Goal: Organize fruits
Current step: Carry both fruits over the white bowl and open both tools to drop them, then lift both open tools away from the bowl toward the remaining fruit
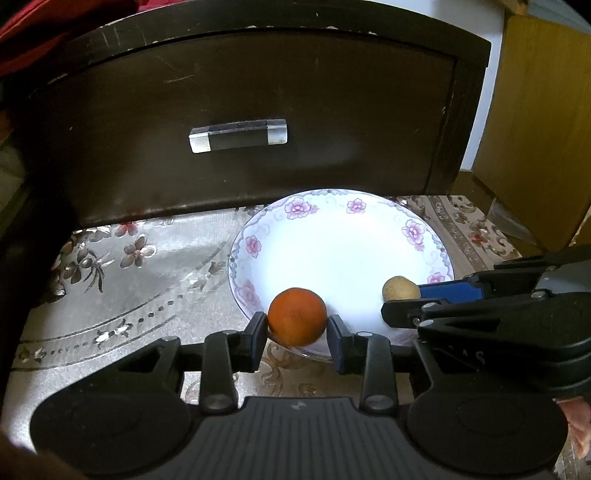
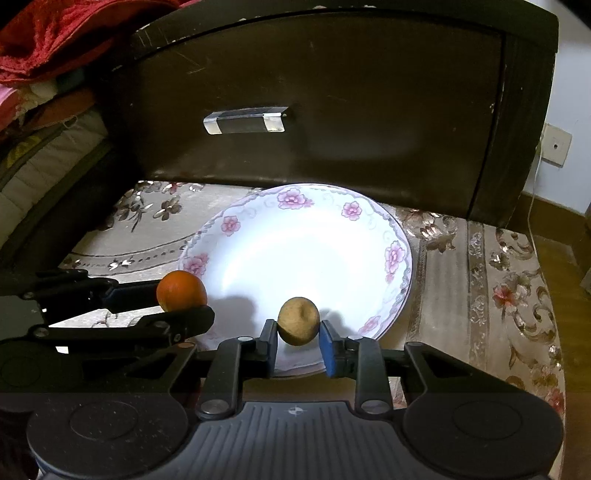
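Observation:
My left gripper is shut on an orange and holds it over the near rim of a white plate with pink flowers. My right gripper is shut on a small brown-yellow fruit over the plate's near edge. In the left wrist view the right gripper comes in from the right with the brown fruit. In the right wrist view the left gripper comes in from the left with the orange.
The plate rests on a floral cloth covering a small table. A dark wooden drawer front with a clear handle stands right behind the plate. Red fabric lies at the upper left. A yellow cabinet is at the right.

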The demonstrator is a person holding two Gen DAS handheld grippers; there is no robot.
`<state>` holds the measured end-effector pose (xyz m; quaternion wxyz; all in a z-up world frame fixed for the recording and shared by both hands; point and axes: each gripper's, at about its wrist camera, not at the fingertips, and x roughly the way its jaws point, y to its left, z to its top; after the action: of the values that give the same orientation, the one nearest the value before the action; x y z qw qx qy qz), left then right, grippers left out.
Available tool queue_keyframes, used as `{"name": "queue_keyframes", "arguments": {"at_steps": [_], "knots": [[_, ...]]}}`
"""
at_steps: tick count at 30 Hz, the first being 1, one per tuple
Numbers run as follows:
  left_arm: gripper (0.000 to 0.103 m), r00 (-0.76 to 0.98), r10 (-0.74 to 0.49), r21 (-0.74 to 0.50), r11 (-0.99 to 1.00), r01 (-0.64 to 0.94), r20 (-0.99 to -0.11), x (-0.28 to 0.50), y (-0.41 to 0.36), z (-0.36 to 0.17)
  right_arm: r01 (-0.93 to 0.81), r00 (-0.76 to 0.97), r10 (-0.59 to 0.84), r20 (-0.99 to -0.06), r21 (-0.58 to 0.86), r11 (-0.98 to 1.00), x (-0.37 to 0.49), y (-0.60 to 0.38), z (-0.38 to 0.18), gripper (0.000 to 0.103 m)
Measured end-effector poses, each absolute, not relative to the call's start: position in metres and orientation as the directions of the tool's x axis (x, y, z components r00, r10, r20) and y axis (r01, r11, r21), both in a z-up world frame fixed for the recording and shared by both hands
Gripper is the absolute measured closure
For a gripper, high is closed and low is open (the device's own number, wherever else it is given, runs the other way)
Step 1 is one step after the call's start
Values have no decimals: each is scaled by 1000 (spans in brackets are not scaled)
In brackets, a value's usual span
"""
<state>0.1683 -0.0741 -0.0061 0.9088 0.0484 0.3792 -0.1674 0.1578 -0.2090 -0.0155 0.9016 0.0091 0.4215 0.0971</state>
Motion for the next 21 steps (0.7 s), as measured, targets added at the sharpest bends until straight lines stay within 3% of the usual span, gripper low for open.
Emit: {"name": "queue_keyframes", "arguments": {"at_steps": [10,16,21], "knots": [[57,663,-264,-58,947,316,-701,167,-68,0,-149,637,170,-752,97,984,159,-211,-14,72],[54,695,-266,-62,951,303,-669,154,-60,19,-128,685,167,-709,108,986,152,-216,3,63],[54,716,-257,-61,956,288,-649,138,-51,34,-114,724,168,-669,124,986,138,-219,25,61]]}}
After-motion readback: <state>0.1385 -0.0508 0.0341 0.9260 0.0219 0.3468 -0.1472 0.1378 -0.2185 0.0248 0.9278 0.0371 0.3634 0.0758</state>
